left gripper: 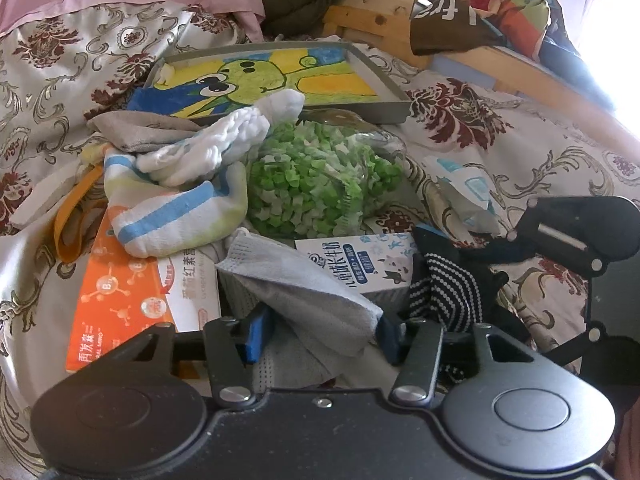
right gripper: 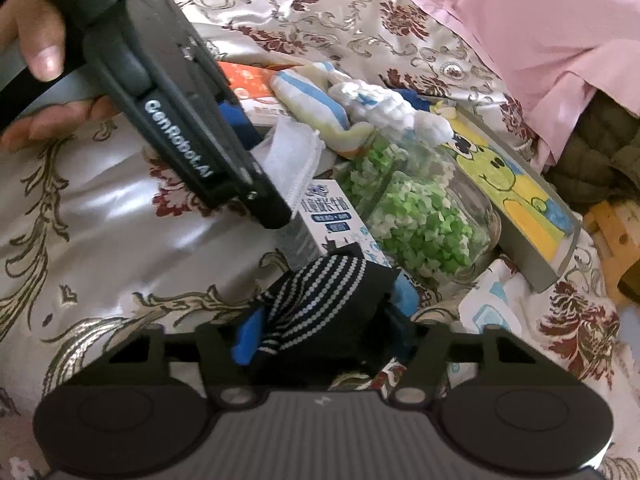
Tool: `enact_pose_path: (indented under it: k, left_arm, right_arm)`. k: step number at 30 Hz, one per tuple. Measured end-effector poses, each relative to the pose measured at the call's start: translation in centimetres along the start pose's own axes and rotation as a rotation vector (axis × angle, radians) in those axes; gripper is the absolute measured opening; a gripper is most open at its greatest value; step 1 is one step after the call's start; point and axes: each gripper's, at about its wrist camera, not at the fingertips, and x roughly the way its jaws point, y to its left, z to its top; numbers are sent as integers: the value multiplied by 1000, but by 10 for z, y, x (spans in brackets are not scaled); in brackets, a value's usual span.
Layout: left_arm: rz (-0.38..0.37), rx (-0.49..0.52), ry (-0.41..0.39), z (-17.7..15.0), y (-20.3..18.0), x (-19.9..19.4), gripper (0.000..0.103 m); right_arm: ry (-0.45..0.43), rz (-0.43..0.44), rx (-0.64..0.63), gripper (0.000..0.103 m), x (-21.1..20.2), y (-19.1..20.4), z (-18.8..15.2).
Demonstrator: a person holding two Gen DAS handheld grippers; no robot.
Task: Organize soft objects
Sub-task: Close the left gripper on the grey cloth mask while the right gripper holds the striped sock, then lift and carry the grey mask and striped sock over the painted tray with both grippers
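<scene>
A grey mesh sock [left gripper: 304, 300] lies in a heap on the patterned bedspread [left gripper: 60, 80], and my left gripper [left gripper: 322, 338] has a blue pad against each side of it. In the right wrist view, a black sock with white stripes [right gripper: 320, 288] stands bunched between the blue pads of my right gripper [right gripper: 324, 332], which touch it on both sides. That same striped sock [left gripper: 444, 284] shows at the right of the left wrist view. A blue and lime striped sock [left gripper: 172, 208] and a white knit sock [left gripper: 224, 140] lie loose further back.
A glass jar of green paper stars [left gripper: 320, 176], a small milk carton [left gripper: 360, 264], an orange box [left gripper: 120, 288] and a framed frog drawing [left gripper: 280, 76] crowd the pile. A tissue packet [left gripper: 464, 188] lies right. A hand [right gripper: 36, 40] holds the left gripper's handle.
</scene>
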Motion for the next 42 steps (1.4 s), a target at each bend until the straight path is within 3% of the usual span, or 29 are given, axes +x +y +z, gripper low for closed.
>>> enact_pose_path:
  k: [6, 10, 14, 18, 23, 27, 33, 37, 38, 39, 40, 42]
  left_arm:
    - [0, 11, -22, -1, -2, -6, 41]
    - [0, 8, -42, -3, -3, -13, 37]
    - [-9, 6, -64, -4, -4, -21, 31]
    - [33, 9, -102, -6, -7, -28, 23]
    - [66, -31, -123, -6, -4, -36, 20]
    - [79, -16, -150, -6, -7, -42, 19]
    - [81, 25, -154, -10, -15, -44, 19]
    - [77, 55, -161, -11, -20, -45, 19]
    - [75, 56, -158, -12, -20, -44, 19]
    - [74, 55, -156, -12, -20, -44, 19]
    - [73, 54, -155, -11, -20, -44, 19]
    - [72, 53, -155, -11, -20, -44, 19]
  right_arm:
    - [-19, -33, 5, 35, -6, -1, 1]
    - [-58, -53, 26, 27, -12, -4, 2]
    - [-94, -83, 38, 26, -19, -5, 3]
    - [-121, -111, 48, 26, -27, -6, 5]
    - [-149, -135, 63, 25, -33, -7, 4]
    - [-145, -133, 60, 13, -31, -5, 3]
    - [-128, -110, 46, 5, -27, -1, 2]
    - [-110, -104, 55, 9, -23, -2, 1]
    - [-99, -88, 69, 16, -22, -4, 1]
    - [-87, -75, 82, 40, -20, -5, 1]
    - [-79, -63, 98, 56, -18, -7, 0]
    - [-83, -37, 122, 57, -18, -9, 0]
